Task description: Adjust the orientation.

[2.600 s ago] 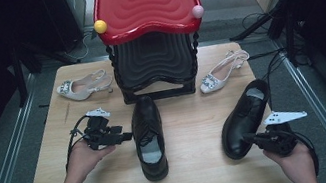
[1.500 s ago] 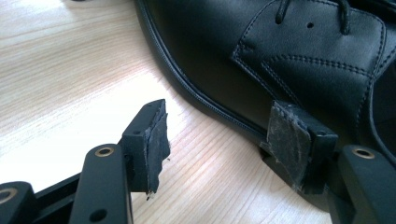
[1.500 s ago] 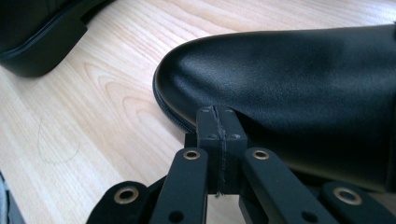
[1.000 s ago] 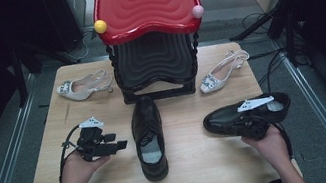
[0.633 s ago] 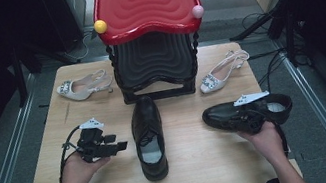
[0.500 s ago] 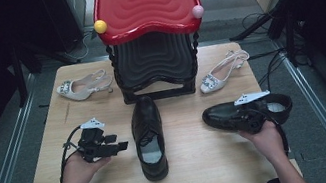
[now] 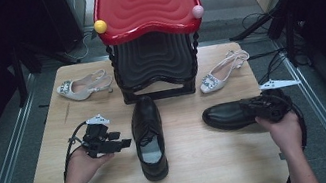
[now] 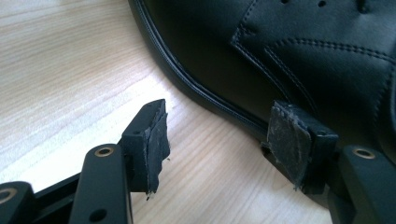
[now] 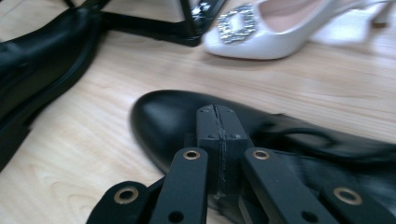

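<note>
A black leather shoe (image 7: 149,139) lies mid-table, toe toward me. My left gripper (image 7: 125,141) sits just left of it, jaws open. In the left gripper view the gripper (image 8: 220,112) is open, and the right pad (image 8: 288,140) is close against the shoe's side (image 8: 299,51). A second black shoe (image 7: 230,114) lies sideways on the right, toe pointing left. My right gripper (image 7: 255,106) rests over its heel half. In the right gripper view the gripper (image 9: 217,112) is shut above that shoe (image 9: 161,119), pads pressed together, nothing visible between them.
A red-topped black rack (image 7: 150,32) stands at the back centre. One white slingback heel (image 7: 80,87) lies at the back left, another (image 7: 219,74) at the back right, also seen as a buckled white heel (image 9: 261,32). The wooden table (image 7: 214,163) ends near my arms.
The right shoe has swung from diagonal to sideways with my right gripper on it. That hand has since slid right toward the heel. The left gripper has barely moved.
</note>
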The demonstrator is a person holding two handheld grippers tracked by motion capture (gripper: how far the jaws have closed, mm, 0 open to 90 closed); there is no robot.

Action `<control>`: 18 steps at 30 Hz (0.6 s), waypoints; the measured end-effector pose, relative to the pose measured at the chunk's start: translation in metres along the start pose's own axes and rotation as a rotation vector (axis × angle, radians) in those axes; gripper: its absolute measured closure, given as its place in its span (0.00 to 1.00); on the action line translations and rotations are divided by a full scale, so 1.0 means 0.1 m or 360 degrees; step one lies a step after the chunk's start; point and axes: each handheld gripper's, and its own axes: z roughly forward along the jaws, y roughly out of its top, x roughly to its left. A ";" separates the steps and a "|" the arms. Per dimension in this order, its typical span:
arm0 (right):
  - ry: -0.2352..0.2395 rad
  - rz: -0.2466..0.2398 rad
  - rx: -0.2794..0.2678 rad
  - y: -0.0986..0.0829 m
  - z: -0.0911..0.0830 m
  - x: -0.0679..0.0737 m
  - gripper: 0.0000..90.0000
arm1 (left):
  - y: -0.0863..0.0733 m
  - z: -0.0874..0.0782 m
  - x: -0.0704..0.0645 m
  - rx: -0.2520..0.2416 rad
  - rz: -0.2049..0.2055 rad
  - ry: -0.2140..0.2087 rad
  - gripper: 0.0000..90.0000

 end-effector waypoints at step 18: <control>-0.0376 0.0182 -0.0119 -0.16 -0.38 -0.32 1.00 | 0.06 0.06 0.10 0.0001 -0.0011 -0.0001 0.43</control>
